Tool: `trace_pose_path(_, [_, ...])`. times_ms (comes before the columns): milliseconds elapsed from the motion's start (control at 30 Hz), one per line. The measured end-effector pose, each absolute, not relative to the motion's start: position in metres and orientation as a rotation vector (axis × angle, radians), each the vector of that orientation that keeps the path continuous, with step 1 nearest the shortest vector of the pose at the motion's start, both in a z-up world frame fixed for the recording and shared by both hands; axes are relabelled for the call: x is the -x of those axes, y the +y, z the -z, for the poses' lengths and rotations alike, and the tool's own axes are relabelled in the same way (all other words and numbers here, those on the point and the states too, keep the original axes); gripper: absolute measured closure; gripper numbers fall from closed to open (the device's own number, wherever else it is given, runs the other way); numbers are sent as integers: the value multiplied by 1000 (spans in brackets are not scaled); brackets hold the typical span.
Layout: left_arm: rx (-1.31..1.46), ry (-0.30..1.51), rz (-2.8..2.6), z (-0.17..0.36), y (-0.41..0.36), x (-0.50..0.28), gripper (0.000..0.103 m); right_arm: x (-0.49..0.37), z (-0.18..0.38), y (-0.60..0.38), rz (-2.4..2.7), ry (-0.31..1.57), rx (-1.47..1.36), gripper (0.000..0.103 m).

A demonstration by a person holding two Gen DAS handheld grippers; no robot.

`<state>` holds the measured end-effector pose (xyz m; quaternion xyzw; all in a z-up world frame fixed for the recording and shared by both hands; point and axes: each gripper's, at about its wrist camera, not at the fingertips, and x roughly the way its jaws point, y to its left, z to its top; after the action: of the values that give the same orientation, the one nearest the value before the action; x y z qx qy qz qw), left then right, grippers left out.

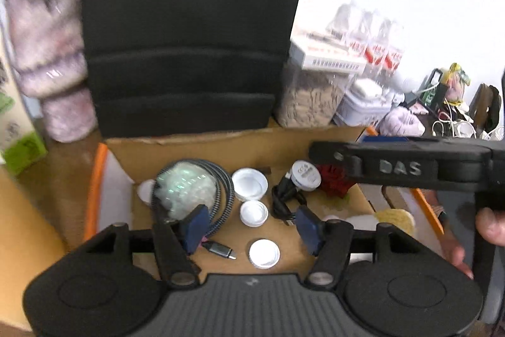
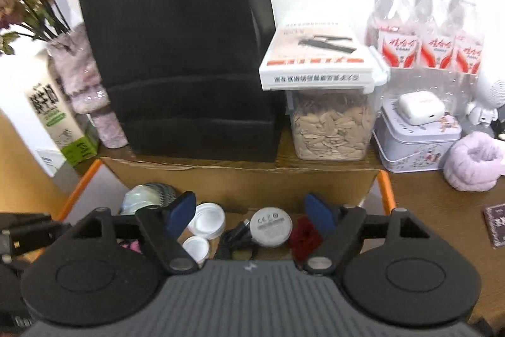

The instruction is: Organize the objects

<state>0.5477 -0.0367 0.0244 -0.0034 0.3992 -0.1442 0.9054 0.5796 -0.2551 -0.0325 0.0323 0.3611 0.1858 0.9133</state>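
The left gripper [image 1: 251, 223] is hanging over an open cardboard box [image 1: 221, 144], its jaws standing apart with nothing between them. The right gripper [image 2: 251, 213] is hovering over the same box, jaws wide and also holding nothing.

Just below the left gripper, three white caps [image 1: 251, 181] are lying loose on the box floor. To their left a braided cable [image 1: 225, 195] is curling around a shiny crumpled wrapper [image 1: 186, 188]. To the right a round white charger [image 2: 271, 226] is resting on its black cord [image 1: 284, 198], beside a dark red object [image 2: 304, 237] that is too blurred to identify.

The caps are probably light, stiff and a little slippery, so pinching one across its rim seems safest. The cables are looking soft; gripping the bundle is better than one strand.

Behind the box, on the tabletop [image 2: 435, 210], a black paper bag [image 2: 176, 46] is standing.
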Motion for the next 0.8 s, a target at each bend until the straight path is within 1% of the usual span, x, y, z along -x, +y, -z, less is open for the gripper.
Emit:
trace_pose_path(100, [-26, 751, 308, -49, -35, -509, 38, -538, 14, -273, -411, 714, -57, 19])
trace_pose_path(167, [-59, 694, 332, -63, -33, -470, 26, -500, 4, -286, -442, 677, -53, 14])
trace_pose_path(233, [-87, 629, 329, -72, -30, -421, 20, -455, -3, -300, -470, 627, -48, 9])
trace_pose_path(300, [-105, 561, 312, -73, -29, -366, 19, -401, -7, -316, -481, 569, -41, 6])
trace_pose_path(367, [-99, 500, 337, -69, -25, -307, 15, -353, -7, -326, -490, 530, -31, 3])
trace_pose_path(400, [-77, 482, 345, -66, -21, -280, 14, -325, -5, -331, -493, 512, -24, 2])
trace_pose_path(500, [-8, 458, 345, -56, -12, -205, 13, -243, 5, -338, -480, 444, 35, 0])
trace_pose_path(567, [-48, 447, 303, -48, -5, -162, 12, -190, 16, -343, -425, 390, 78, 0])
trace_pose_path(600, [-90, 434, 275, -45, -2, -142, 12, -167, 22, -346, -399, 382, 67, 0])
trace_pose_path(667, [-127, 431, 215, -39, 10, -111, 8, -130, 37, -355, -414, 418, 18, 0])
trace_pose_path(733, [-89, 477, 184, -34, 25, -94, 8, -106, 50, -363, -450, 469, 18, 0])
trace_pose_path(800, [-38, 510, 158, -31, 35, -87, 8, -90, 57, -368, -398, 466, 64, 0])
